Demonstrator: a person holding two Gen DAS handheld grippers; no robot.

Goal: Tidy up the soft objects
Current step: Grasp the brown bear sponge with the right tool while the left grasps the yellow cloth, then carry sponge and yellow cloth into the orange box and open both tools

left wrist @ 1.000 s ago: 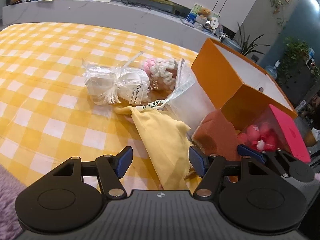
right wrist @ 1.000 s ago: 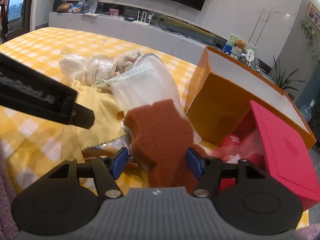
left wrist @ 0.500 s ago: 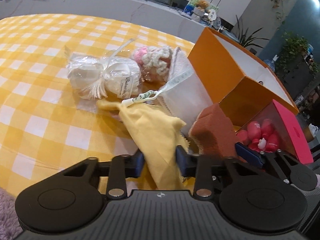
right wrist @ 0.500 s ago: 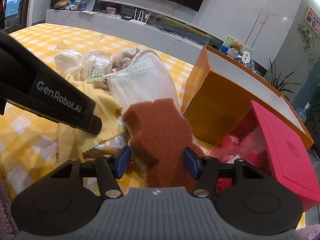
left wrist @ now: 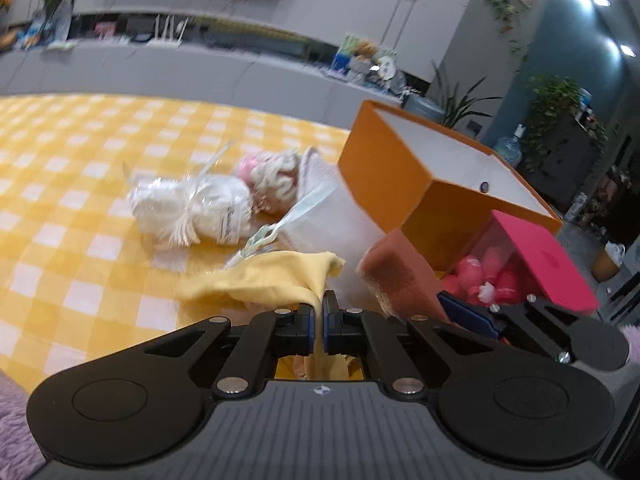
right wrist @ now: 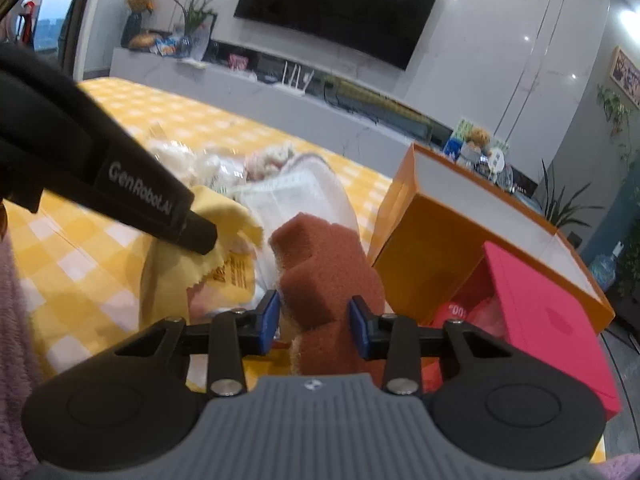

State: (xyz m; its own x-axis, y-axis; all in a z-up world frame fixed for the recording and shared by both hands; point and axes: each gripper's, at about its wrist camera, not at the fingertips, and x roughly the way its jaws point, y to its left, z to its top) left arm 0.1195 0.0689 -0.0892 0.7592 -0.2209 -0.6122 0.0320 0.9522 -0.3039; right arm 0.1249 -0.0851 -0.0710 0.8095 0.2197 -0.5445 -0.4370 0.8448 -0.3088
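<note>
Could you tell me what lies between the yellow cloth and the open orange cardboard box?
The brown sponge block and a white mesh pouch, in both wrist views.

Thin yellow cloth (left wrist: 276, 280) looks soft and matt, the rust-brown sponge block (right wrist: 328, 268) beside it rough and porous, the white bundle (left wrist: 192, 208) behind it wrapped in glossy crinkly plastic.

Yellow cloth (left wrist: 276, 276); brown sponge (right wrist: 326, 264); orange box (left wrist: 404, 184); yellow-white check tablecloth (left wrist: 68, 184).

Bare checked tablecloth (left wrist: 80, 208) open on the left, wrapped white bundle (left wrist: 192, 208) and mesh pouch (left wrist: 332, 220) crowding the middle, orange box (left wrist: 400, 184) walling the right
</note>
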